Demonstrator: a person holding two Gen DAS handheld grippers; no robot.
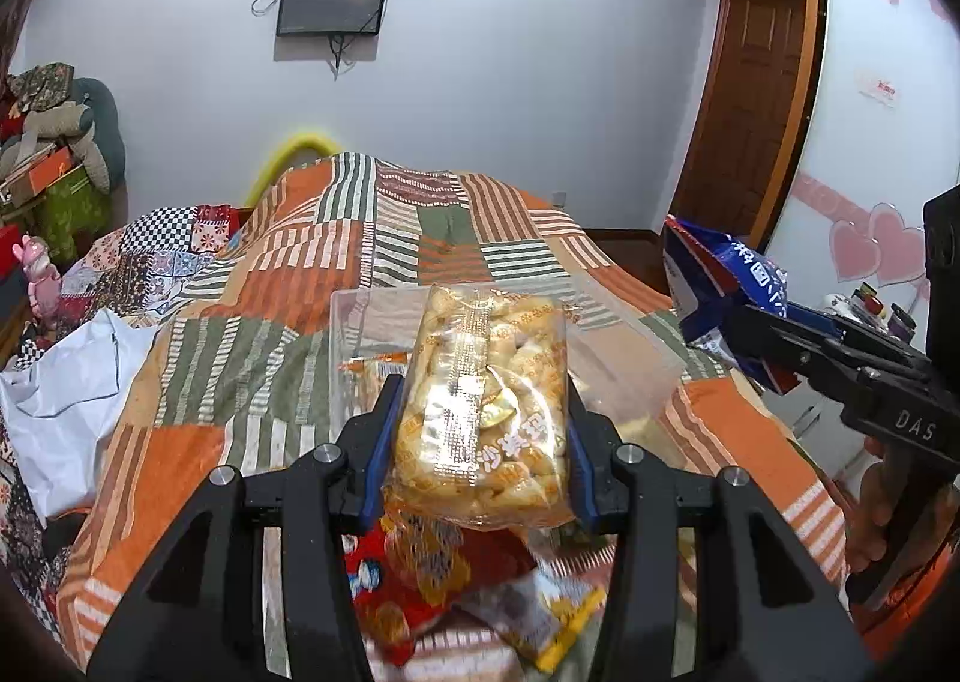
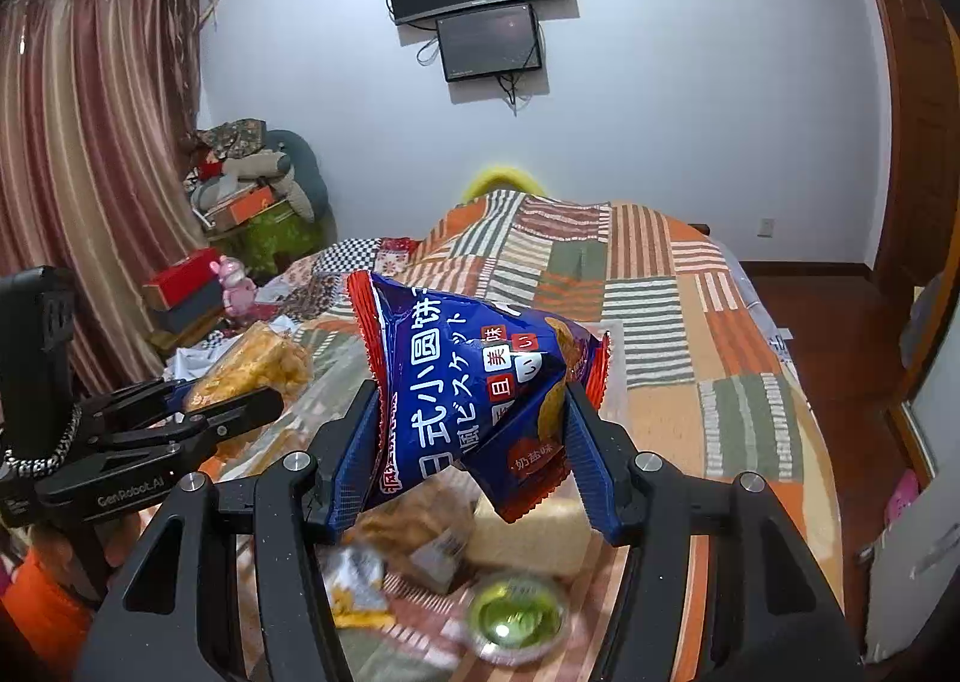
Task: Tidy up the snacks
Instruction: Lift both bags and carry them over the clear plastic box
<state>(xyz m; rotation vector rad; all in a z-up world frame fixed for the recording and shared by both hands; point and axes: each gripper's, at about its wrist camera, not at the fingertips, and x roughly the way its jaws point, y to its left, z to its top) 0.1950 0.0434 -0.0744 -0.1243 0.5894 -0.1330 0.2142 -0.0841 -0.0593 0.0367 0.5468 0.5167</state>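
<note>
Here the left tool [image 1: 480, 412] clamps a clear puff bag [image 1: 483, 406], the right tool [image 2: 471, 436] a blue biscuit bag [image 2: 468, 382].

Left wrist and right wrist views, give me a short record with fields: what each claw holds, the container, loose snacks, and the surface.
left claw: shut on a clear bag of golden puffed snacks, held up above the clear plastic bin
right claw: shut on a blue biscuit bag, lifted off the bed
container: clear plastic bin, open top, an orange packet inside
loose snacks: red packet and yellow packet below the left claw; green-lidded cup below the right claw
surface: patchwork bedspread
</note>
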